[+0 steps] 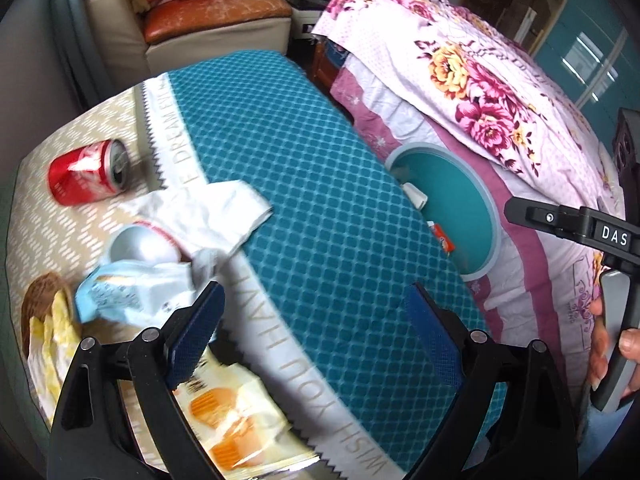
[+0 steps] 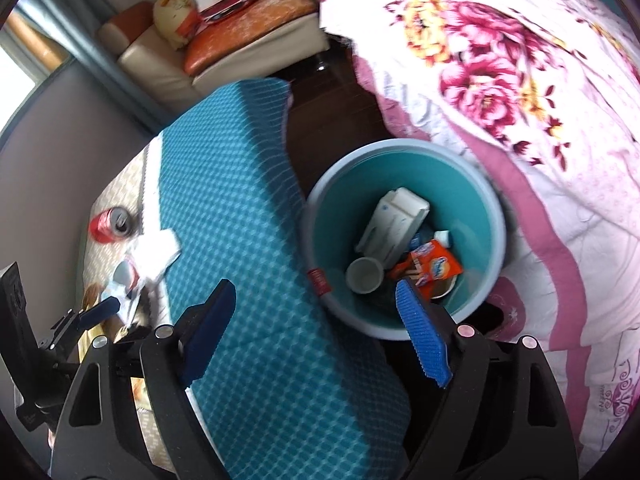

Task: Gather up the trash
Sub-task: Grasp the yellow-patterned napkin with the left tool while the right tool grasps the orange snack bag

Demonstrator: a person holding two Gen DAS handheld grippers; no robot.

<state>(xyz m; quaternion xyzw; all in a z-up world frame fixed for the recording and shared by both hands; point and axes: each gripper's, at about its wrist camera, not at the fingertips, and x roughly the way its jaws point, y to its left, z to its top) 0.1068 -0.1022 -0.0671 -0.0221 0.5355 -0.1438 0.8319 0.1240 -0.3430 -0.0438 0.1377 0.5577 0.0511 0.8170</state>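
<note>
Two grippers: both spread wide, nothing between the blue pads.
Left gripper [image 1: 314,334]: hovers at the near edge of the table; trash lies to its left, just beside the left pad.
Nearest trash: yellow-and-orange plastic snack wrapper [image 1: 228,412], under the left finger; pale blue crumpled wrapper [image 1: 120,292] just beyond.
Mid pile: white crumpled tissue [image 1: 216,216] draped over a silver round-bottomed can [image 1: 136,244].
Far trash: red dented soda can [image 1: 88,174], on its side, long axis roughly across the view, open end pointing right.
Right gripper [image 2: 316,338]: above the gap between table and bin, well away from the pile.
Bin: round teal plastic bucket [image 2: 404,148] on the floor between the teal quilted table cover [image 1: 320,184] and the floral bed quilt [image 1: 460,64]; already holds cartons and a cup.
Call: left arm is nearer; swing left for the wrapper.
</note>
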